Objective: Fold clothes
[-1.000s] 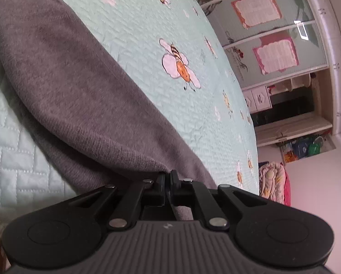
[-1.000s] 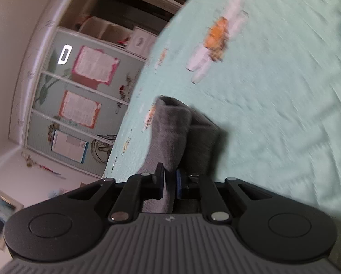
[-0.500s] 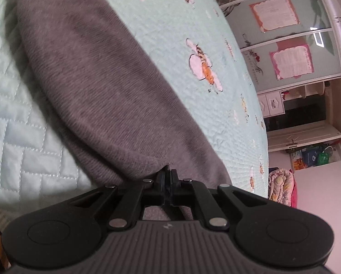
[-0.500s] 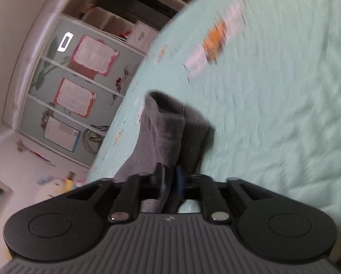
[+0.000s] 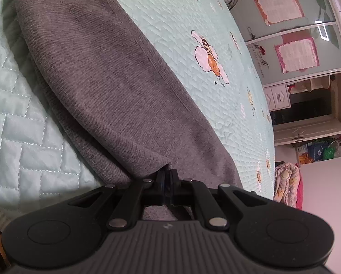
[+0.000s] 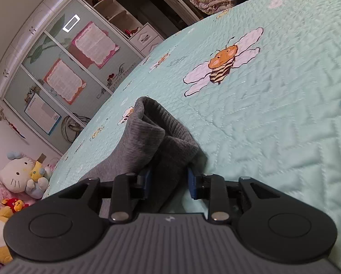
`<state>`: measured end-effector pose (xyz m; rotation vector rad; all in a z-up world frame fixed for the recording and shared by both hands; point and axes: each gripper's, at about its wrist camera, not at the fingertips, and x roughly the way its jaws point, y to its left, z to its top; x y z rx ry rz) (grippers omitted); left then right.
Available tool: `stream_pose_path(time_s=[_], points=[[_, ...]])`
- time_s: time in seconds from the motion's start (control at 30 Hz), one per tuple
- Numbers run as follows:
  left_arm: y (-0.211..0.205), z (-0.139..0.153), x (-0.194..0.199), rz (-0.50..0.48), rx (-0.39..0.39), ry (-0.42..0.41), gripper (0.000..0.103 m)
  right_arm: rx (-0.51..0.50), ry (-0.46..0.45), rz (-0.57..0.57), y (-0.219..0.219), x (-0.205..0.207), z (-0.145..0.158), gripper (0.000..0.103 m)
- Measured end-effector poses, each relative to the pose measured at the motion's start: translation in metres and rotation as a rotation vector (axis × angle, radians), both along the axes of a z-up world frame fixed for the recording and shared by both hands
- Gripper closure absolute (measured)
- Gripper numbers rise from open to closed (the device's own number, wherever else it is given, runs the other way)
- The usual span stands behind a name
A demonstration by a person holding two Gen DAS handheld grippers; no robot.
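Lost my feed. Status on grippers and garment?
Left gripper shut on grey garment. Right gripper just opening, cloth between fingers, unpinched. Garment on quilt; nothing obstructing.

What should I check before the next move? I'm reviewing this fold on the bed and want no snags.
1. Left gripper shut on the grey garment: ok, its jaws are pinched on a fold of fabric.
2. Right gripper let go: ok, its jaws have just been opening; the cloth still lies between them, but whether either pad still touches it cannot be told.
3. Garment lies flat on the quilt: not ok, the end by the right gripper stands up in bunched folds.
4. Quilt around the garment free of other things: ok in both views.
5. Fold edges lined up: cannot tell, the whole garment is in neither view.
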<state>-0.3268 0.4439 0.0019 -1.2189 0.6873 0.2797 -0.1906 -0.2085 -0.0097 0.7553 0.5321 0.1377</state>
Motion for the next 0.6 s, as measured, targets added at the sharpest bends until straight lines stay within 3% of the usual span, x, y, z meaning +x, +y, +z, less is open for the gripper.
stream_pose_path(time_s=[0.1, 0.17, 0.2, 0.23, 0.27, 0.33, 0.37, 0.47, 0.6], points=[[0.001, -0.001, 0.000, -0.006, 0.009, 0.012, 0.097, 0.072, -0.008, 0.002, -0.003, 0.013, -0.007, 0.070], [0.002, -0.001, 0.001, -0.011, 0.019, 0.020, 0.096, 0.089, -0.021, 0.011, -0.004, 0.018, -0.008, 0.077], [0.002, -0.001, 0.002, -0.014, 0.026, 0.025, 0.095, 0.084, -0.026, 0.008, -0.004, 0.018, -0.006, 0.089], [0.001, 0.000, 0.003, -0.017, 0.034, 0.029, 0.095, 0.079, -0.030, 0.005, -0.005, 0.018, -0.003, 0.091], [0.000, 0.002, 0.004, -0.021, 0.043, 0.034, 0.095, 0.042, -0.043, 0.005, -0.003, 0.016, 0.002, 0.092], [-0.002, 0.003, 0.006, -0.028, 0.063, 0.042, 0.095, -0.123, -0.083, 0.017, 0.004, 0.008, 0.015, 0.092], [-0.003, 0.003, 0.007, -0.030, 0.068, 0.044, 0.095, -0.148, -0.064, 0.029, 0.003, 0.011, 0.009, 0.092], [-0.002, 0.002, 0.006, -0.033, 0.070, 0.045, 0.095, 0.021, -0.009, 0.031, -0.020, 0.020, -0.016, 0.096], [0.000, -0.001, 0.004, -0.035, 0.059, 0.030, 0.095, 0.098, 0.016, 0.052, -0.029, 0.022, -0.017, 0.093]])
